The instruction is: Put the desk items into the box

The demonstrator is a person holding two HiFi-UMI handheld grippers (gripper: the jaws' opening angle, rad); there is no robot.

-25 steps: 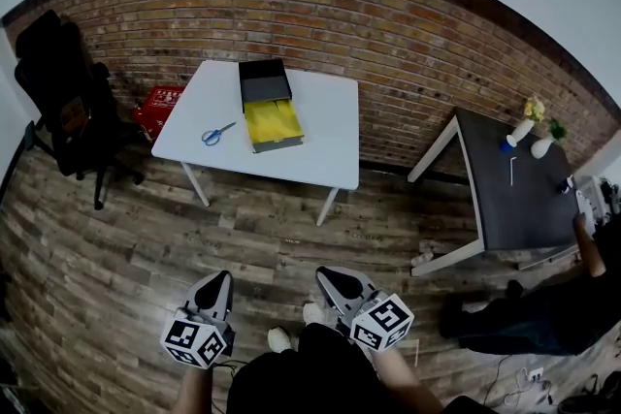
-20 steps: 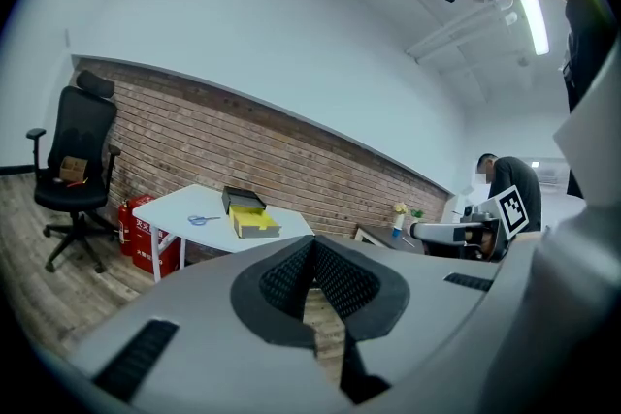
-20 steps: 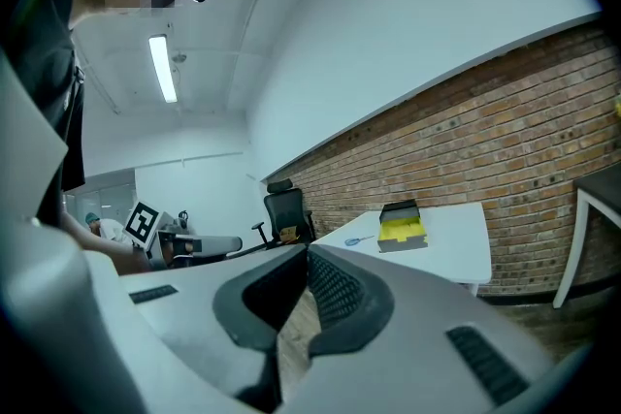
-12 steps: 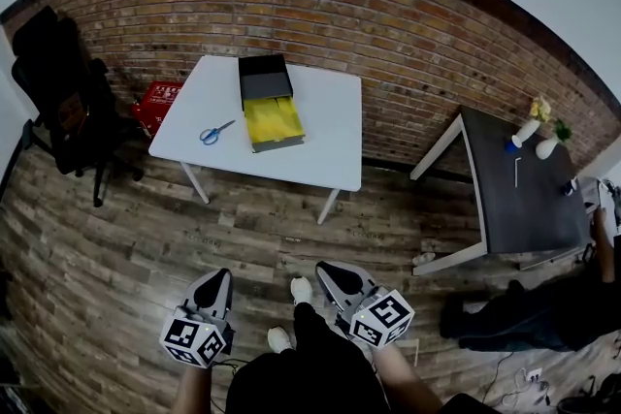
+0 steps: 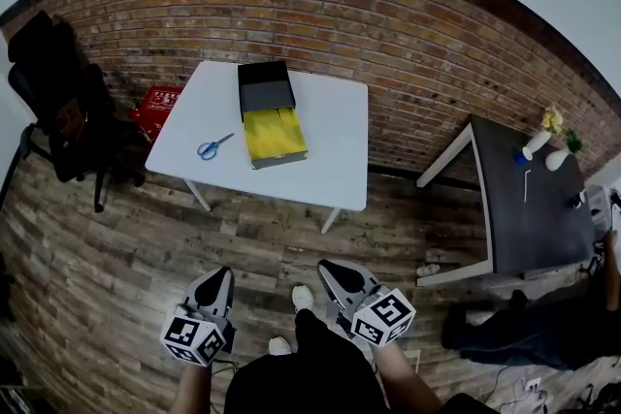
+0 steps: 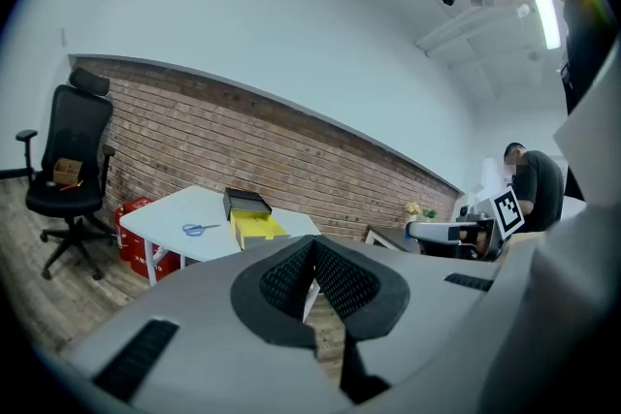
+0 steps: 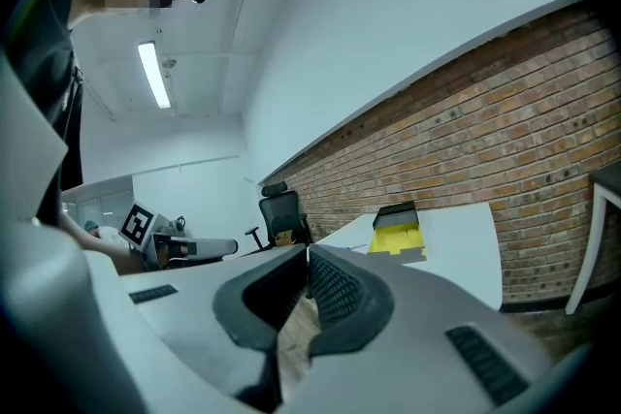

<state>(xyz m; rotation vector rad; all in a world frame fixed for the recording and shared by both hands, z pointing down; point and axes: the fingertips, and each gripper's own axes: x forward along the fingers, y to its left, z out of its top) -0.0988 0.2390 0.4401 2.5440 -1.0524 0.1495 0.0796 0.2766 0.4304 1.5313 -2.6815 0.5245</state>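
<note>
Scissors [image 5: 213,146] near open box [image 5: 274,133] on white desk [image 5: 330,160], left tool [image 5: 222,274] and right tool [image 5: 331,266] clenched empty, well apart from desk.

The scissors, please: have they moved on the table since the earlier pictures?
No. The scissors still lie left of the box on the white table, as before.

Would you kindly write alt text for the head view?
A white table holds blue scissors and an open box with yellow lining; the left gripper and right gripper hang shut and empty above the wooden floor.
</note>
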